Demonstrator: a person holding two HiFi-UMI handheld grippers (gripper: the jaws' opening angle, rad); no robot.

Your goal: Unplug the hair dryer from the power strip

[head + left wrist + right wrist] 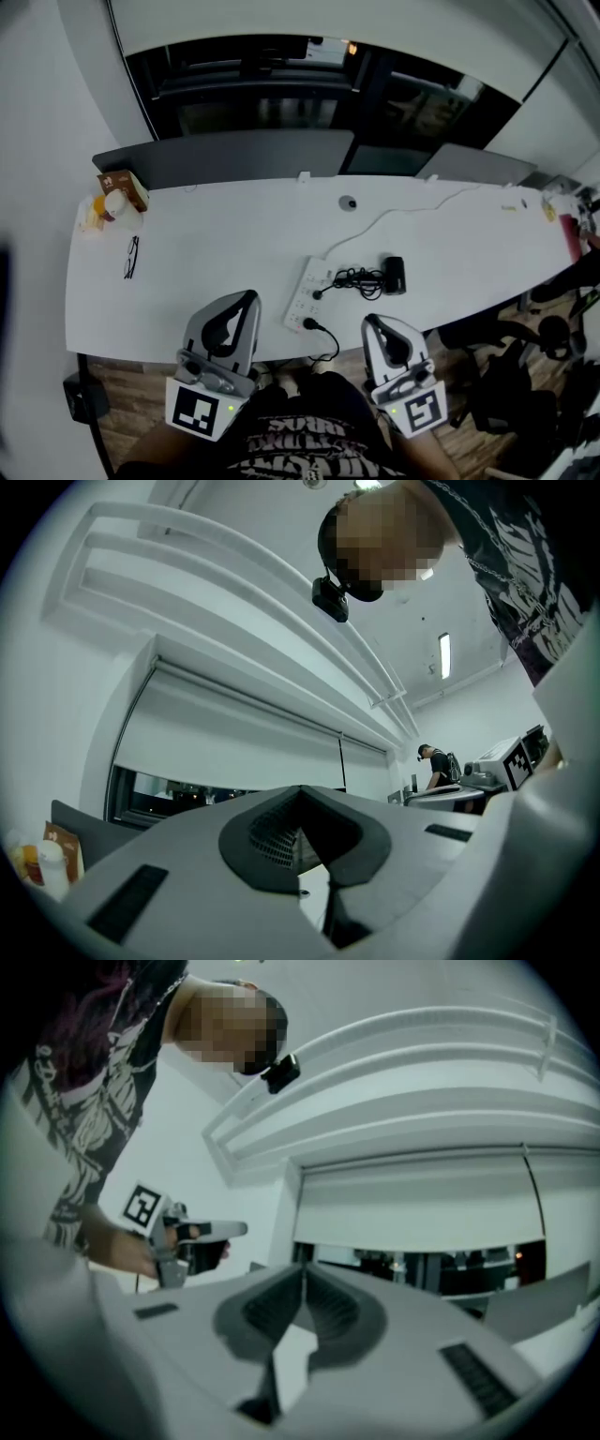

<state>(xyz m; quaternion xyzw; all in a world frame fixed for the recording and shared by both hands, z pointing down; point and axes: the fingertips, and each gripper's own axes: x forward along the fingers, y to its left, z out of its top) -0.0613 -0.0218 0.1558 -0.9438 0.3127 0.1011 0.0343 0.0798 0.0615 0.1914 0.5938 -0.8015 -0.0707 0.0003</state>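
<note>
A white power strip (307,295) lies on the white table (206,253), near its front edge. The black hair dryer (395,274) rests just right of it, beside its bundled black cord (357,278). From that bundle a black plug (319,293) reaches the strip's middle. A second black plug (310,324) sits at the strip's near end, its cord looping toward the table edge. My left gripper (248,295) (300,789) hovers left of the strip, shut and empty. Just right of the strip's near end is my right gripper (367,322) (303,1267), also shut on nothing.
Glasses (131,256), a brown box (124,187) and a small bottle (114,203) lie at the table's left end. A round grommet (348,202) sits mid-table. Grey partitions (234,155) line the far edge. Black office chairs (511,361) stand at the right. A person (437,765) stands far off.
</note>
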